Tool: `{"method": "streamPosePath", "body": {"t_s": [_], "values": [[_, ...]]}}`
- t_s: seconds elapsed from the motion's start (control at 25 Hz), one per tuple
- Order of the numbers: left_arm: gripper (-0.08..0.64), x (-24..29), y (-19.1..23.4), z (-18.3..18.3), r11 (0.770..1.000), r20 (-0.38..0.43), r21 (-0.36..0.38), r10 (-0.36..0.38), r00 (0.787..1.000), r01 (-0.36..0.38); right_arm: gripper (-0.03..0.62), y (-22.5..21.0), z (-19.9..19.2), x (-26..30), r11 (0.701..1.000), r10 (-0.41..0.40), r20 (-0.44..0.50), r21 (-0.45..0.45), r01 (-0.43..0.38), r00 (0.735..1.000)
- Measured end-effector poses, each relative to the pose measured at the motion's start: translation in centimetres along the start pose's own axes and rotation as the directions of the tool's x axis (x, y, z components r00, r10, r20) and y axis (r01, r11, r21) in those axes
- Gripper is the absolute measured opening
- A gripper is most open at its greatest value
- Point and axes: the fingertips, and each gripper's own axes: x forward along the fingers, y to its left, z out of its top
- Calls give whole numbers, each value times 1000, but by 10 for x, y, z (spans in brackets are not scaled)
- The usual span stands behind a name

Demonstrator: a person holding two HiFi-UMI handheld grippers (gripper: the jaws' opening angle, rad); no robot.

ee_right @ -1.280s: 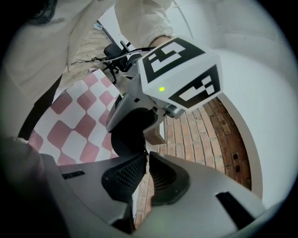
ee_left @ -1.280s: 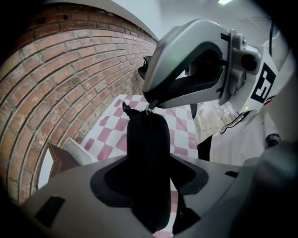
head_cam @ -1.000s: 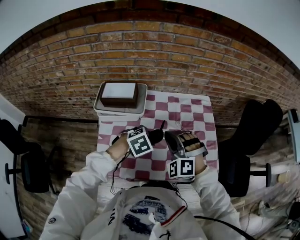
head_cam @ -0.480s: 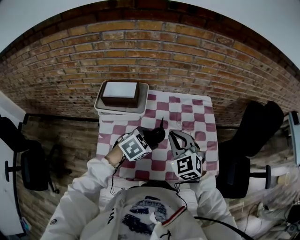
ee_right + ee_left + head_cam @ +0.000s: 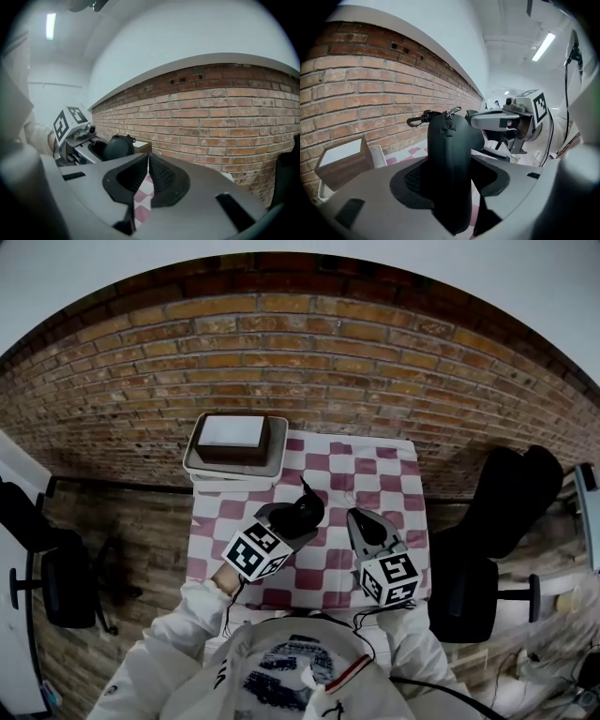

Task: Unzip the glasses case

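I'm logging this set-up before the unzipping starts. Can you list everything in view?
glasses case: 1, black, between the left gripper's jaws, held over the cloth
cloth: 1, red-and-white check, spread under both grippers
tray: 1, white, at the cloth's far left corner
box: 1, brown with a white top, in the tray
chairs: 2, black, one at each side of the cloth
wall: 1, red-brown brick, behind the tray
left gripper: 1, grey, shut on the glasses case
right gripper: 1, grey, shut and empty, right of the case
sleeves: 2, white, nearest the camera
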Motion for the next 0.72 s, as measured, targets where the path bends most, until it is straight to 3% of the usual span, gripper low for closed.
{"method": "streamPosePath", "body": {"t_s": [0.24,0.44,0.72], "values": [[247,-12,-4,28,996,158,-85,50,986,-37,17,-8,15,-14,998,-4,47,62,1,999],[249,-20,-2,42,986,281,-136,128,951,-92,17,-12,27,-26,996,-5,94,91,-4,996],[249,-22,0,52,971,347,-182,212,914,-157,17,-22,28,-33,992,5,138,124,-22,990]]}}
